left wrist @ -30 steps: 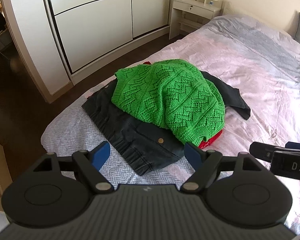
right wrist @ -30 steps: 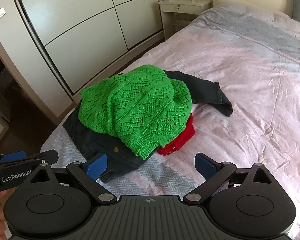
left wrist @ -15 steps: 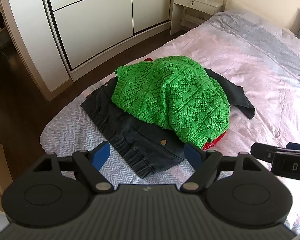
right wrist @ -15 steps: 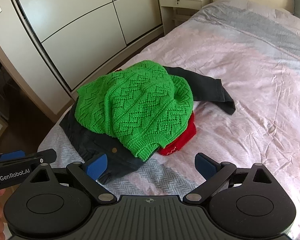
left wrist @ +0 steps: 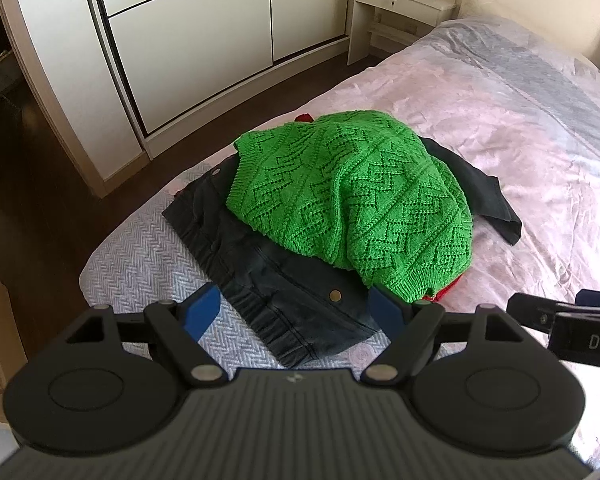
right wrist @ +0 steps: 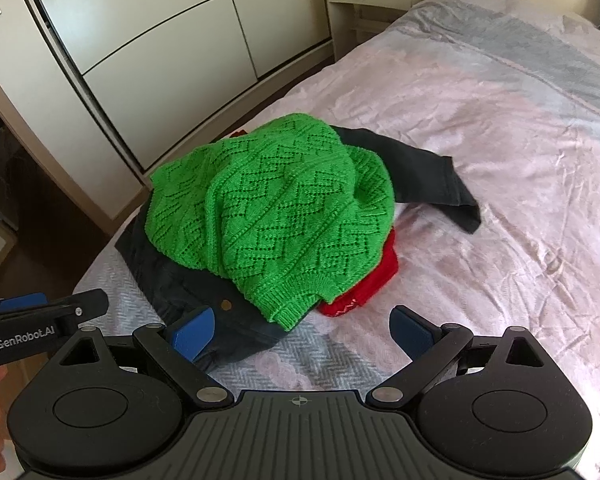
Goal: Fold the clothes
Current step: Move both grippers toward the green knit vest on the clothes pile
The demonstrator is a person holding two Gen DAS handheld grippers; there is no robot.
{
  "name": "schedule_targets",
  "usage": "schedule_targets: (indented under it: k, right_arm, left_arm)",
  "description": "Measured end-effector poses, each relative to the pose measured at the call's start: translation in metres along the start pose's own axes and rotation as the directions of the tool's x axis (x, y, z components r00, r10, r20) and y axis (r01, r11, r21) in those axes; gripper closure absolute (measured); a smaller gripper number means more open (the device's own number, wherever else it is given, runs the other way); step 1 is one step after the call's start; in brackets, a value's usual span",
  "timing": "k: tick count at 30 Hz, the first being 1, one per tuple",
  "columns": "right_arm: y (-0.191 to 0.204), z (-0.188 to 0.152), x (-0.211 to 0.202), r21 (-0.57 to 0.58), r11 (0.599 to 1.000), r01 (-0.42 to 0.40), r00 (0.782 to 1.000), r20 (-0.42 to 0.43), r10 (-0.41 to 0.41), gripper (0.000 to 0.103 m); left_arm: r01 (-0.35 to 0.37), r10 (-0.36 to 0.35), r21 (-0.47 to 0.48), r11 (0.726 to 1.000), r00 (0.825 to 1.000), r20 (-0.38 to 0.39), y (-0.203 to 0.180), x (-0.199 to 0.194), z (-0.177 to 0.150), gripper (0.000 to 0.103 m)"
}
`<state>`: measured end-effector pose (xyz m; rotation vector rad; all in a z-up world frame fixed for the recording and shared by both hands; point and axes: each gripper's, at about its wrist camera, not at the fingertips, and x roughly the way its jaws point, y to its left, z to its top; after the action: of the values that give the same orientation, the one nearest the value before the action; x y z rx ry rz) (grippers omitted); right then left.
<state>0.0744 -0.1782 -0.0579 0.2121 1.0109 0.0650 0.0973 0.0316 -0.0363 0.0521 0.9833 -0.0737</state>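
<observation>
Hovering above the near end of the bed (left wrist: 540, 128), the left gripper (left wrist: 294, 312) has its blue-padded fingers spread apart and empty; the right gripper (right wrist: 302, 330) is likewise spread and holds nothing. Just beyond, at 12 o'clock, the clothes lie heaped: a dark denim jacket (left wrist: 276, 284) underneath, a green knit sweater (left wrist: 352, 192) draped on top, and a red garment (right wrist: 364, 288), perhaps knitwear, peeking out at 1 o'clock. Farther off, the wardrobe (left wrist: 188, 40) stands at 11 o'clock and a nightstand (left wrist: 400, 4) at 1 o'clock.
</observation>
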Motion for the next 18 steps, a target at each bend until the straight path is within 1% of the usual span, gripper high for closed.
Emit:
schedule_targets:
  k: [7, 10, 18]
  right_arm:
    - [-0.007, 0.011, 0.013, 0.009, 1.0, -0.016, 1.0, -0.015, 0.017, 0.006]
    - [-0.015, 0.013, 0.022, 0.033, 0.999, -0.008, 1.0, -0.03, 0.009, 0.006]
    - [-0.04, 0.022, 0.042, 0.108, 0.994, -0.014, 0.998, -0.058, 0.02, 0.007]
  left_arm:
    - [0.001, -0.001, 0.006, 1.0, 1.0, -0.014, -0.002, 0.015, 0.009, 0.024]
    - [0.006, -0.006, 0.015, 1.0, 1.0, -0.026, -0.004, 0.024, 0.013, 0.024]
    - [0.024, -0.022, 0.031, 0.999, 0.999, -0.047, -0.012, 0.048, 0.026, 0.025]
